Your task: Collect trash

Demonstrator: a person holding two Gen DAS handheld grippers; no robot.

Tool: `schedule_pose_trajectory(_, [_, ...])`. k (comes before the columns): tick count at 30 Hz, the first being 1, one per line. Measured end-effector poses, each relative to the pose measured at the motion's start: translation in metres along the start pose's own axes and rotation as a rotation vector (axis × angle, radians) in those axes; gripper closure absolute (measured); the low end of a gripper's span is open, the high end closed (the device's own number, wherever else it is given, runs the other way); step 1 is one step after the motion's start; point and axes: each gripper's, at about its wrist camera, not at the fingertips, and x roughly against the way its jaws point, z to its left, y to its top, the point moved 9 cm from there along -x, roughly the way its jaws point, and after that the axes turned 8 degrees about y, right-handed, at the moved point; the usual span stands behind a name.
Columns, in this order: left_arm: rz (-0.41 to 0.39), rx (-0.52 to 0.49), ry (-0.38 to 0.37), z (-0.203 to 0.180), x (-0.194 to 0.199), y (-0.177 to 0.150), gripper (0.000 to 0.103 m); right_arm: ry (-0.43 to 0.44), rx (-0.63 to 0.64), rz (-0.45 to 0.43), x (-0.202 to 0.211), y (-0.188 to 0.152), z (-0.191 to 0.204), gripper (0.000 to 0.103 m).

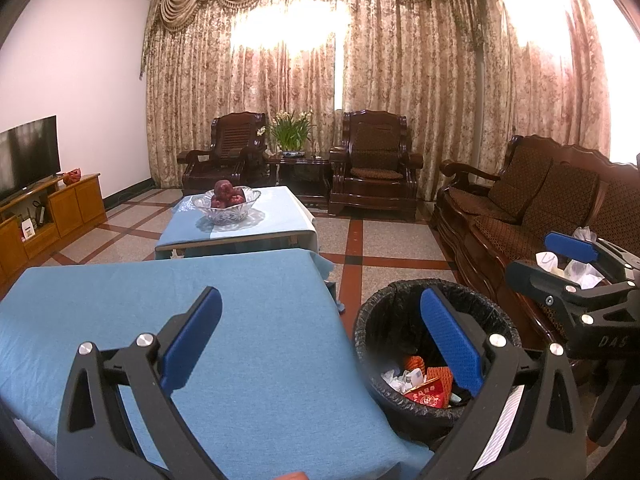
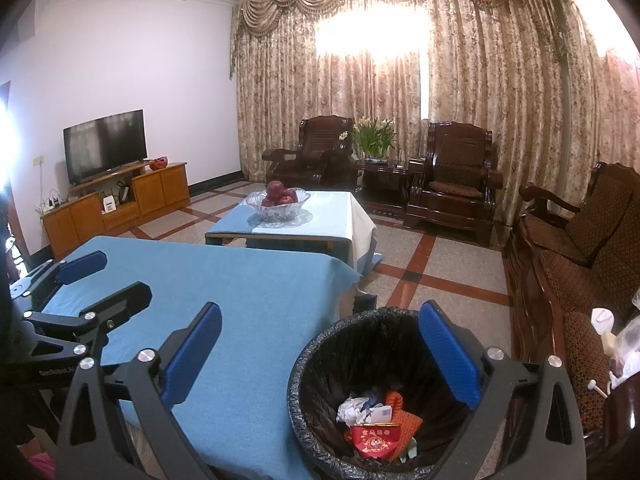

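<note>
A bin with a black liner (image 1: 390, 320) (image 2: 360, 344) stands on the floor between the blue-clothed table (image 1: 160, 300) (image 2: 224, 280) and the sofa. Inside lie a red packet (image 1: 426, 394) (image 2: 372, 438), crumpled white paper (image 1: 394, 378) (image 2: 352, 406) and an orange wrapper. My left gripper (image 1: 320, 340) (image 2: 100, 284) hovers open over the table's right edge, with nothing between its blue pads. My right gripper (image 2: 320, 352) (image 1: 556, 264) is open and bare too, its right finger above the bin.
White plastic bags and tissue (image 1: 580, 268) (image 2: 624, 344) lie on the wooden sofa (image 1: 520, 208) at right. A second low table carries a glass bowl of apples (image 1: 226, 202) (image 2: 278, 202). Two armchairs, a plant and a TV cabinet (image 2: 120, 204) line the walls.
</note>
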Motion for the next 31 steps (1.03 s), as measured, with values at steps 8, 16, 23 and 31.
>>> schedule_pose_trajectory(8, [0.002,0.001,0.000,0.000,0.001,0.000,0.006,0.000,0.000,0.003,0.000,0.000,0.000,0.006])
schedule_pose_trajectory(16, [0.002,0.000,-0.001,-0.001,0.001,0.001,0.006,-0.002,-0.001,0.005,0.000,0.001,0.001,0.006])
schedule_pose_trajectory(23, [0.003,0.000,0.001,-0.001,0.002,0.001,0.006,-0.002,-0.003,0.009,0.002,-0.011,0.000,0.006])
schedule_pose_trajectory(31, [0.005,-0.001,0.003,-0.001,0.002,-0.001,0.006,-0.002,-0.003,0.012,0.002,-0.010,0.001,0.006])
